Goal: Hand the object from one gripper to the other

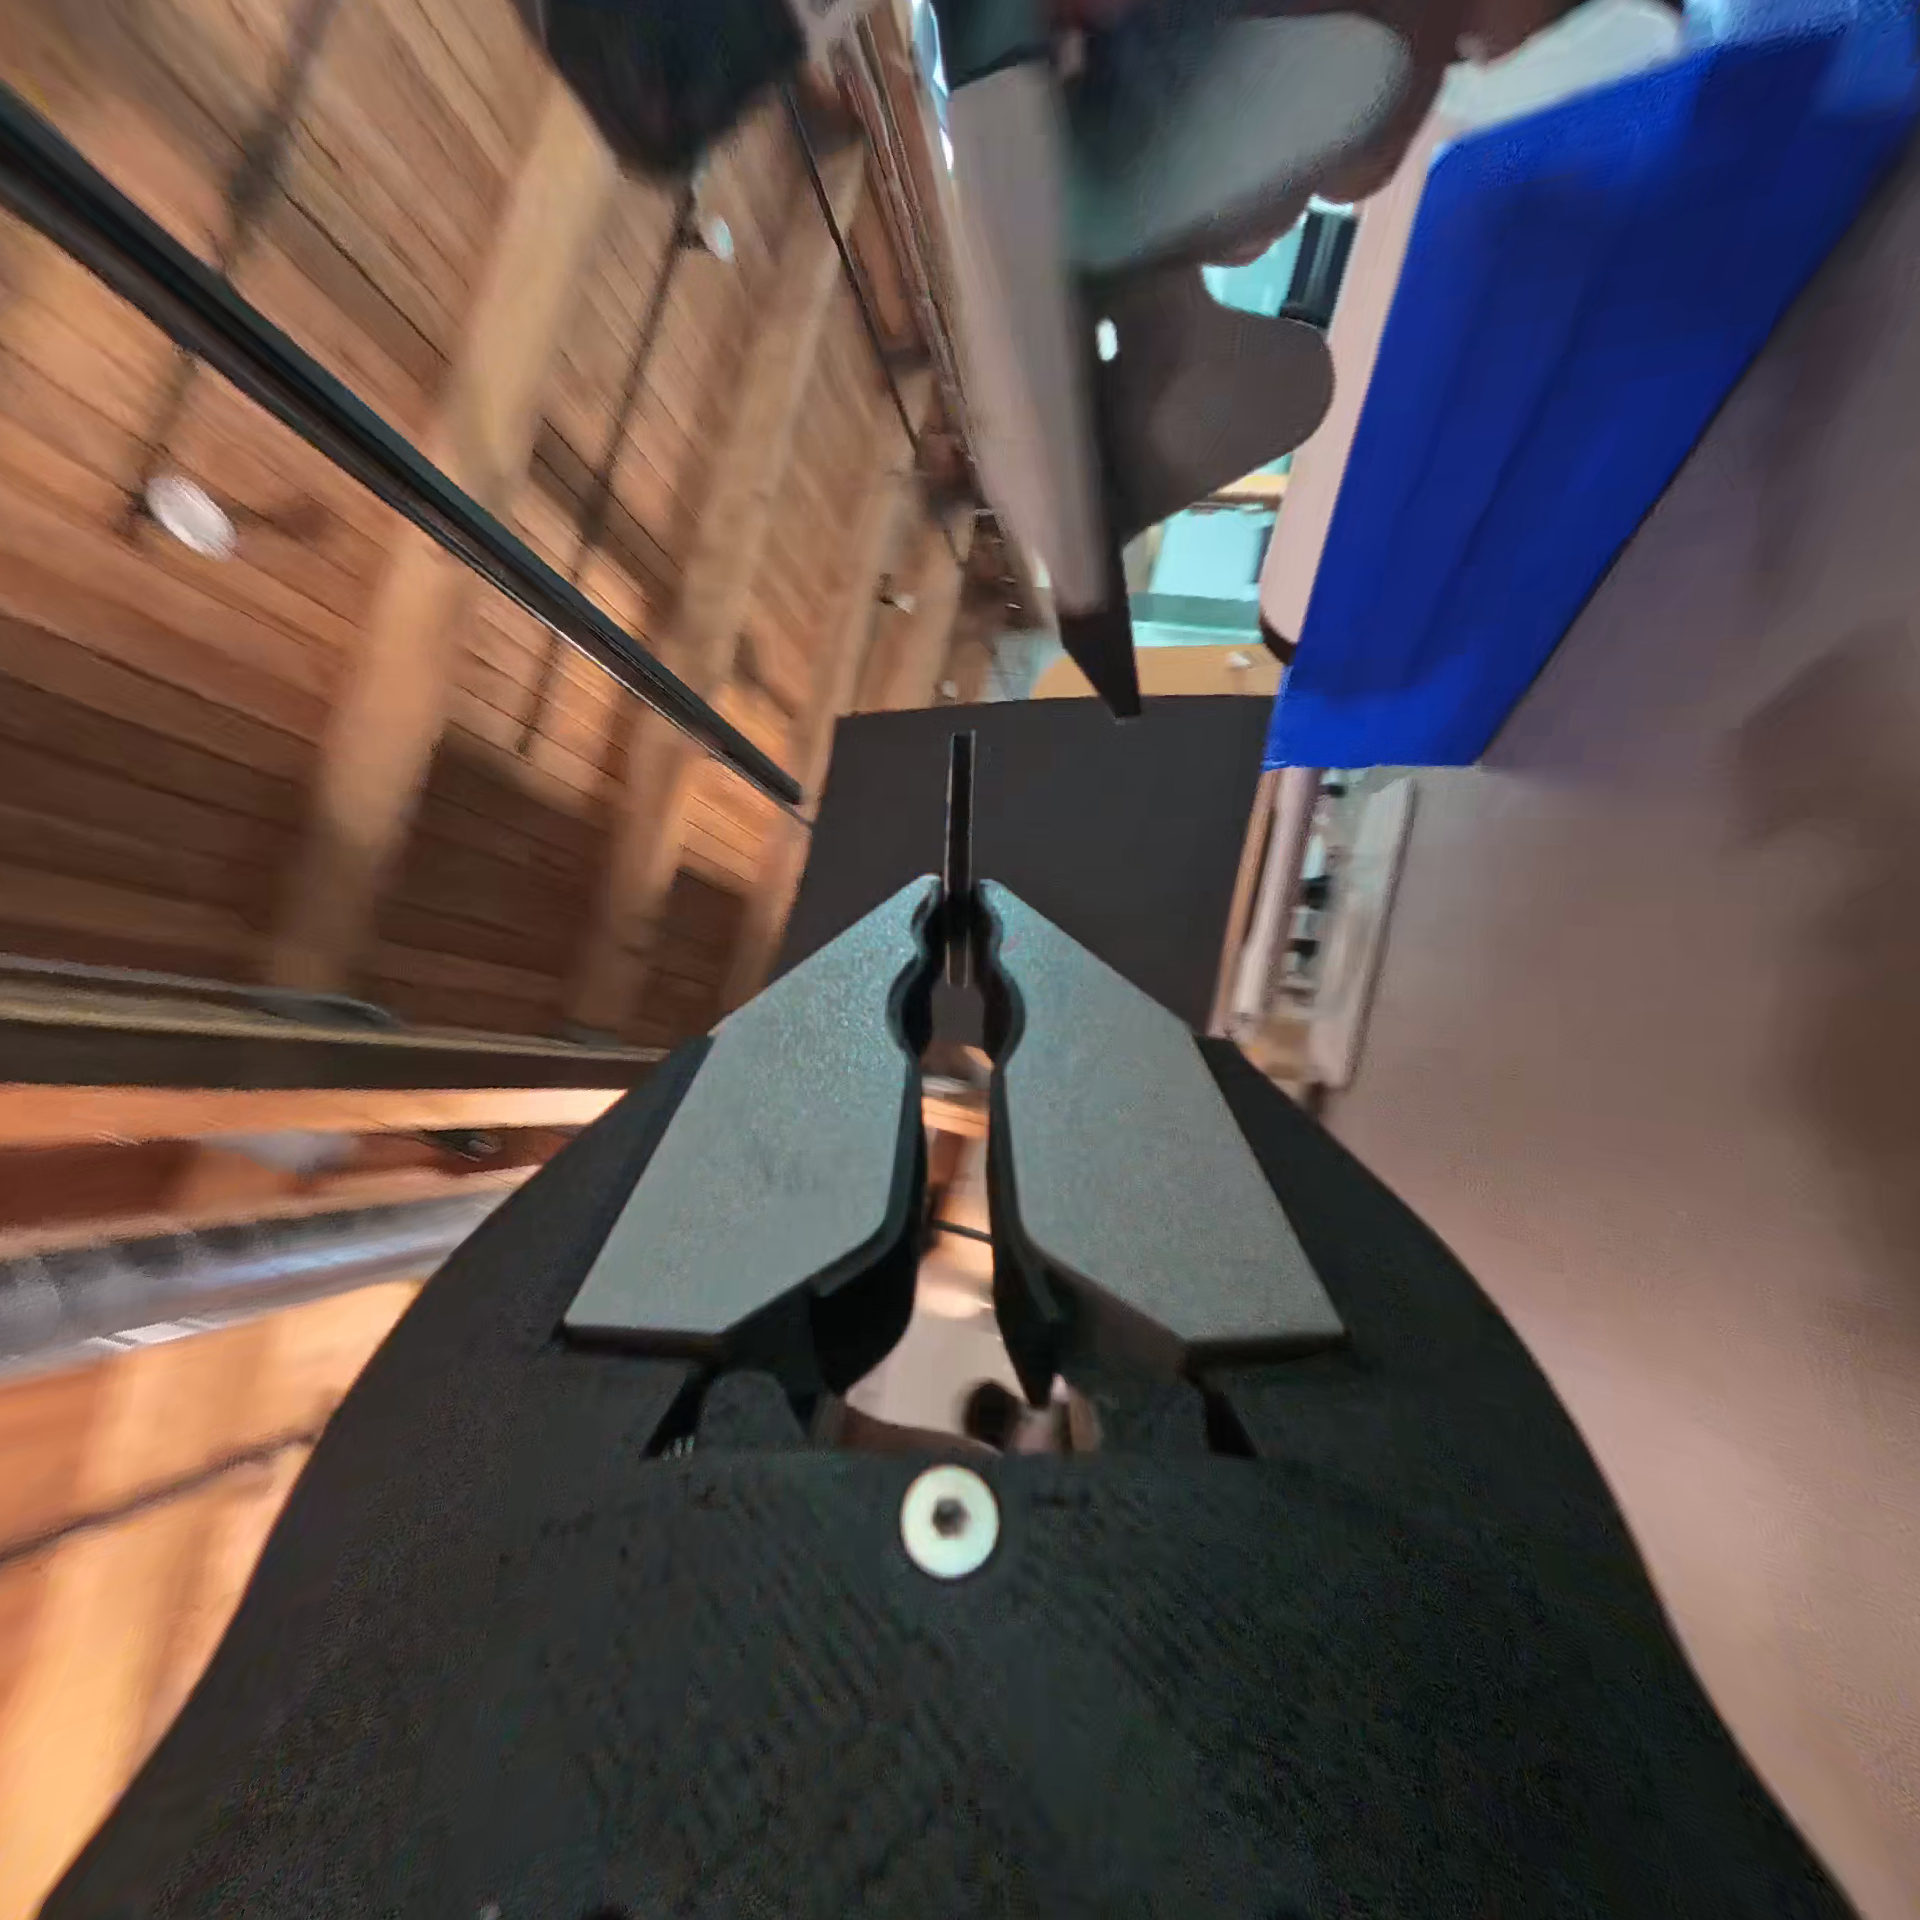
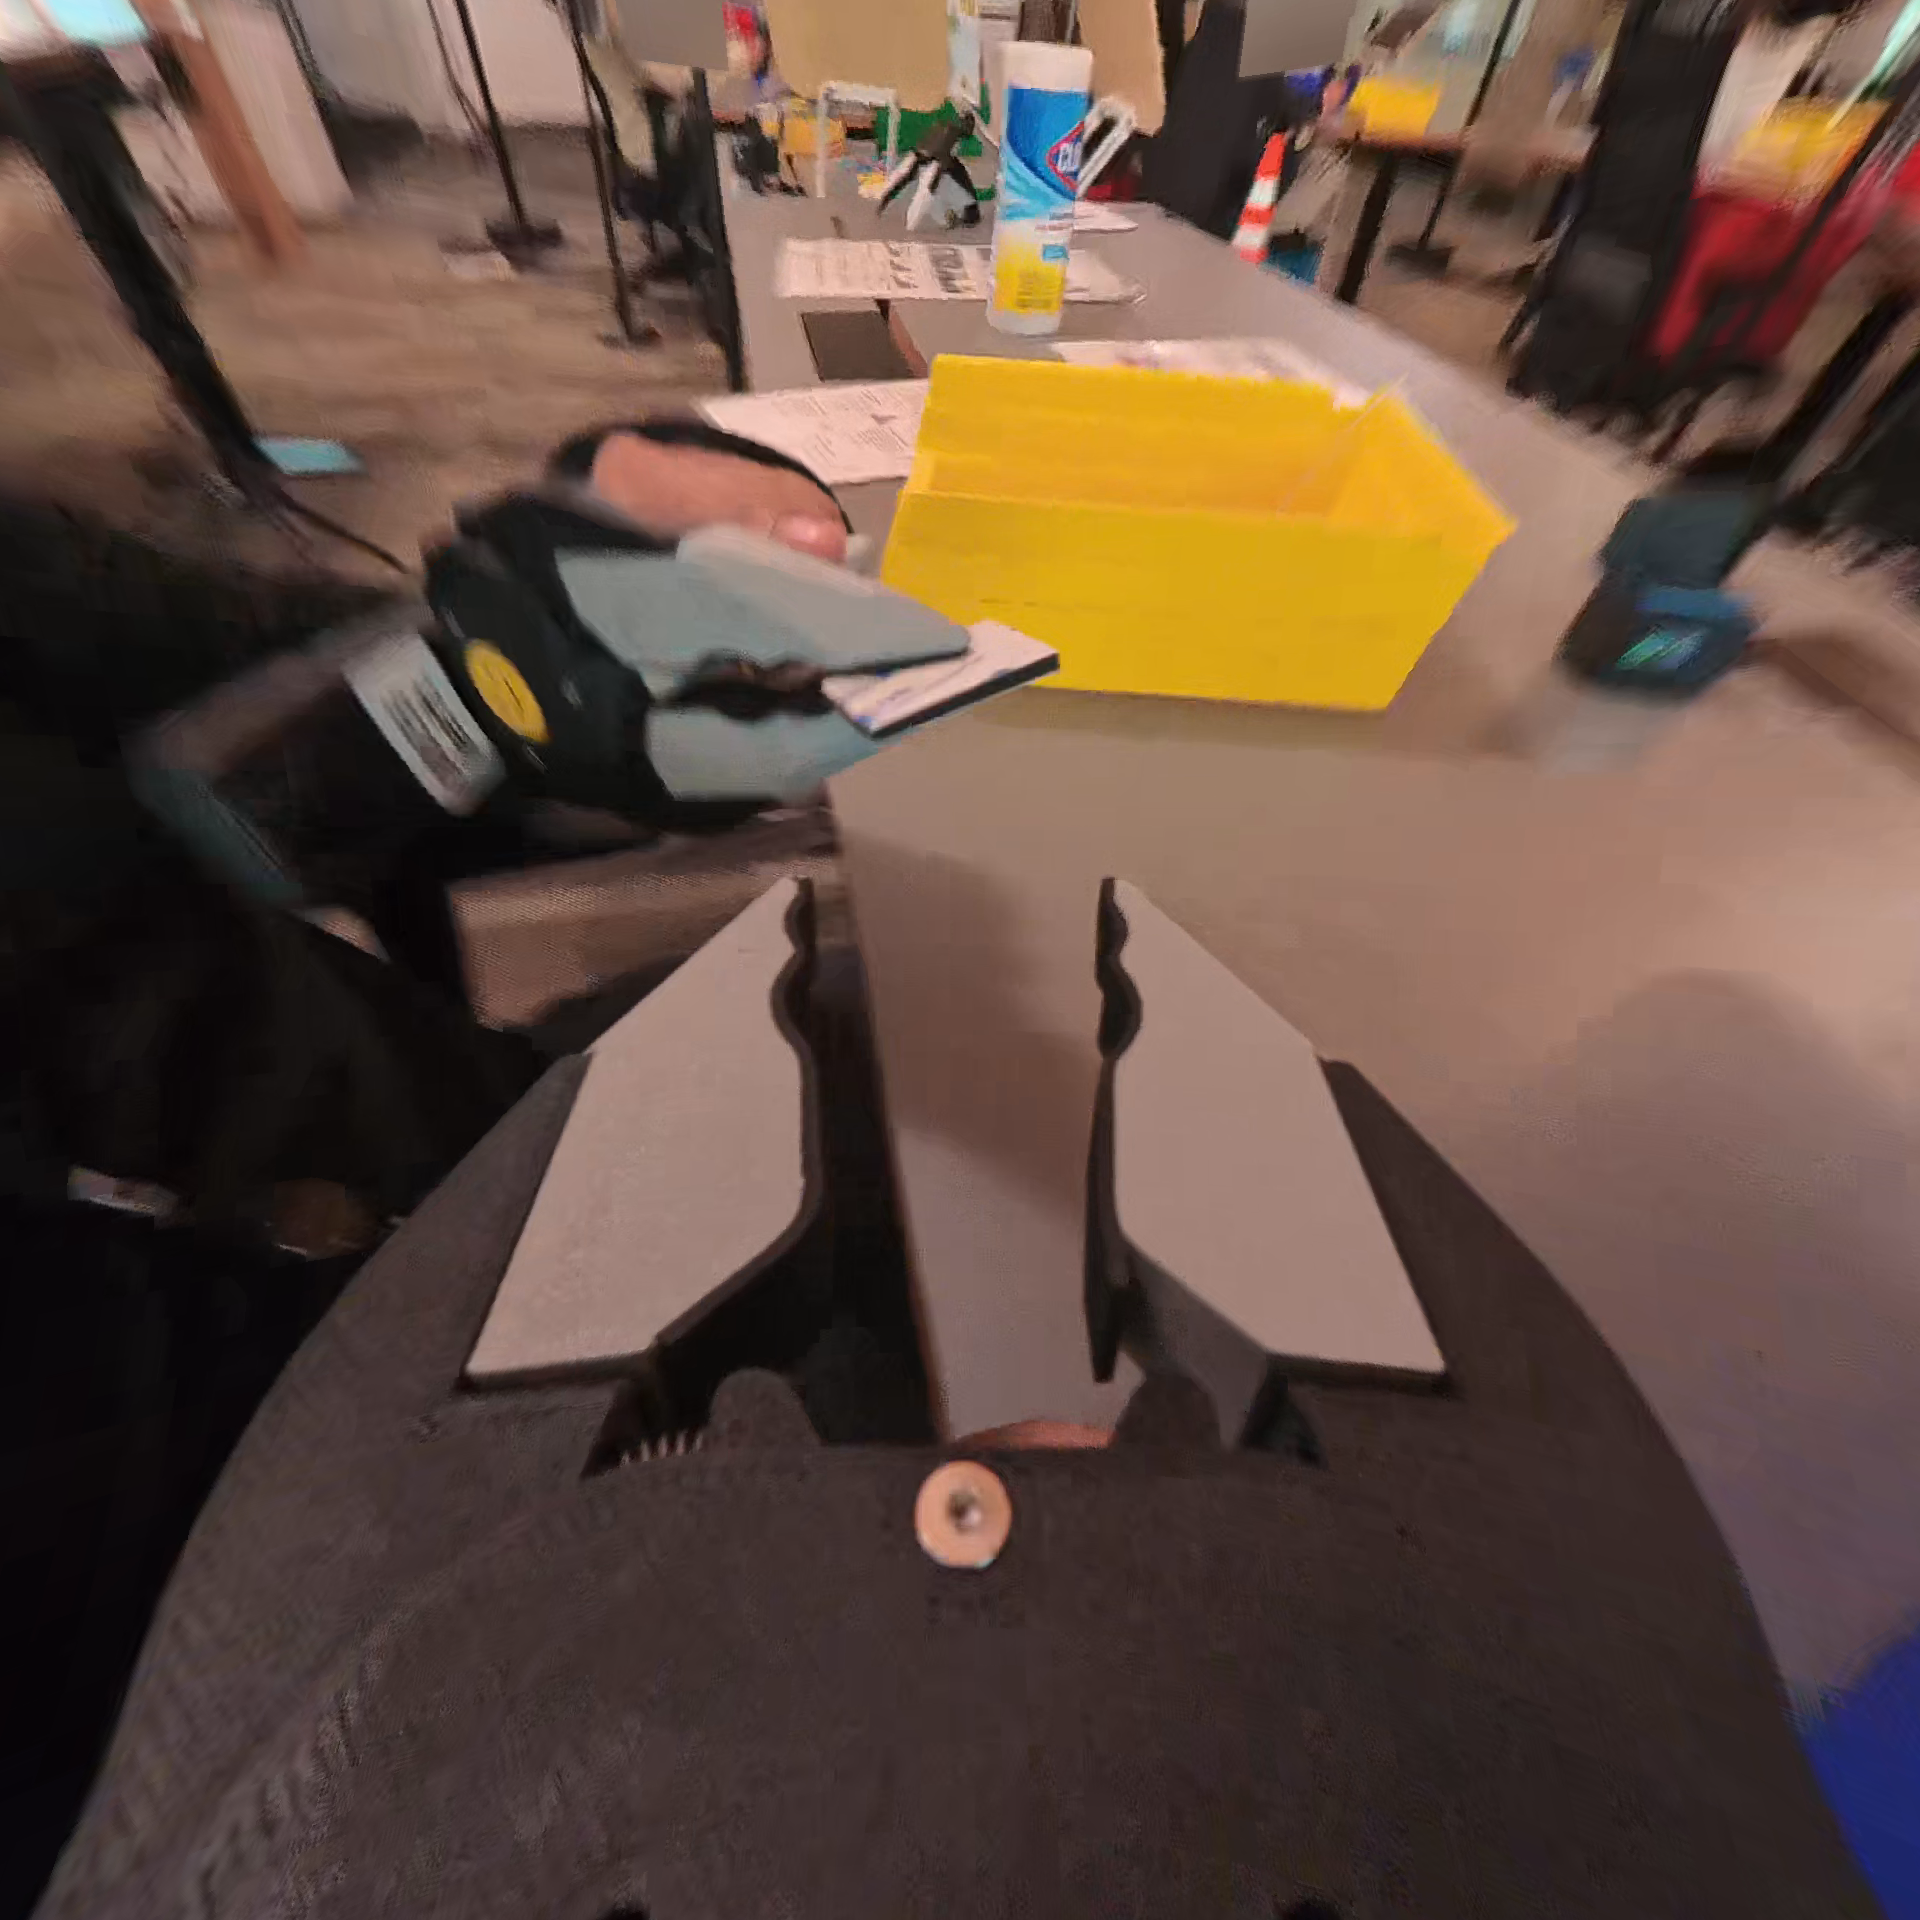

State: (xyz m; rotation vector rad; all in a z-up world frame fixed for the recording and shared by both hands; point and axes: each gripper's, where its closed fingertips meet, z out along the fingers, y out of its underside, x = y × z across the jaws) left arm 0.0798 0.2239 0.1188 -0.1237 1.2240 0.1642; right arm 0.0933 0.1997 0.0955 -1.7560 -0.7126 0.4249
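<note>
My left gripper (image 1: 960, 902) is shut on a thin flat card (image 1: 960, 831), seen edge-on and sticking out past the fingertips. In the right wrist view the same left gripper (image 2: 831, 675) shows at mid-left, held in a hand and tilted sideways, with the white, dark-edged card (image 2: 956, 675) clamped between its fingers and pointing right. My right gripper (image 2: 956, 904) is open and empty above the grey table (image 2: 1455, 935), below and to the right of the card. The right gripper's fingers (image 1: 1039, 364) show blurred at the top of the left wrist view.
A yellow bin (image 2: 1195, 540) stands on the table just beyond the card. Behind it are a wipes canister (image 2: 1034, 187) and paper sheets (image 2: 883, 270). A blue sleeve (image 1: 1558, 416) fills the upper right of the left wrist view. Stands and tables crowd the background.
</note>
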